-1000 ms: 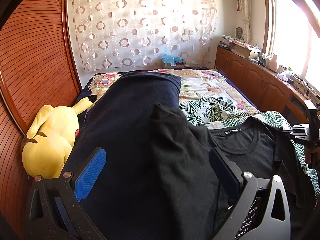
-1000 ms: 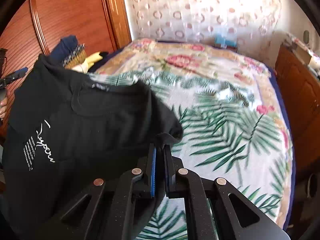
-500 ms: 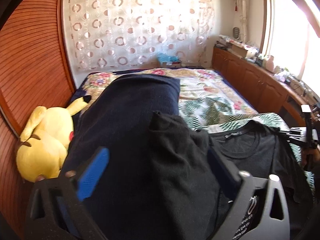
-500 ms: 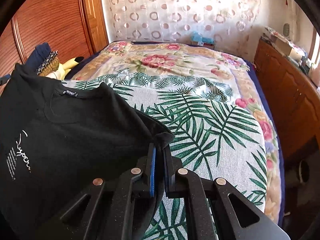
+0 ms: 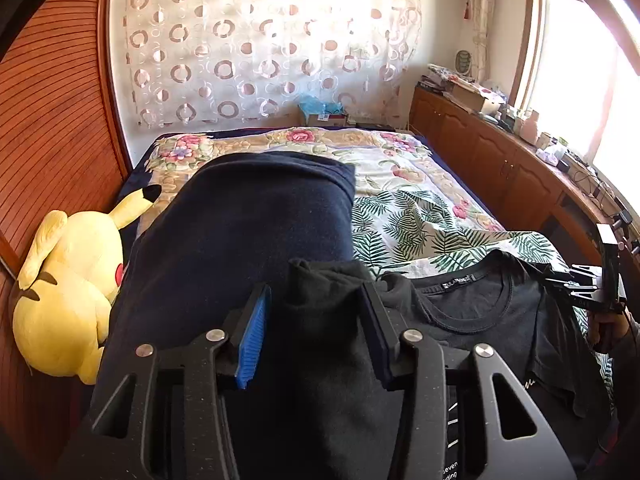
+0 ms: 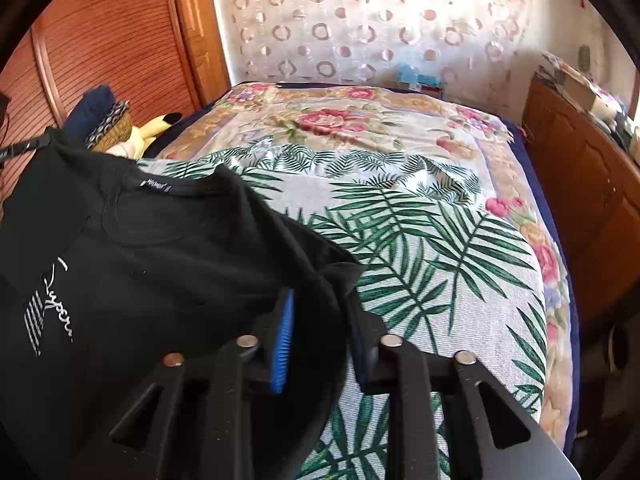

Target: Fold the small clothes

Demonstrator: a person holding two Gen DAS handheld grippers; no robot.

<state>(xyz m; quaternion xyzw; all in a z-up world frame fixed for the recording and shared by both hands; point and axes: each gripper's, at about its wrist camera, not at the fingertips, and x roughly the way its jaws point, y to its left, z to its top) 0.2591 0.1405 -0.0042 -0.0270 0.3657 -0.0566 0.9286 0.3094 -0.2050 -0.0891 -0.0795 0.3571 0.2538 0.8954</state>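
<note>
Black T-shirt (image 6: 132,264) lies at the near end of the bed (image 6: 400,208), spread over the palm-leaf blanket (image 6: 432,248), collar toward the far wall. Its left sleeve is draped onto a folded navy garment (image 5: 240,232) just beside it.

Left gripper (image 5: 316,312): jaws closing, the bunched black sleeve between the blue pads. Cloth fills the gap, but the pads do not look pressed into it; not a grasp that can be confirmed.

Right gripper (image 6: 320,320): jaws opening, letting go. The other sleeve's edge sits between the pads, slack, with daylight on both sides.

Writing:
- Neck label (image 5: 458,281) inside the collar, white letters on black, too small to read in either view.
- Chest print (image 6: 50,304), white: a slanted handwritten word, letters not certain, with a block of fine lines beside it, unreadable.
- Lower edge of the left view, white print on the shirt: "seven" (image 5: 451,467) legible, the line below cut off.

Yellow plush toy (image 5: 68,292) lies against the wooden wardrobe (image 5: 48,128), touching the navy garment. Curtain with ring pattern (image 5: 264,44) behind the bed. Wooden cabinet (image 5: 500,164) along the window side, cluttered on top. A hand (image 5: 608,328) shows under the right gripper at the edge of the left view.
</note>
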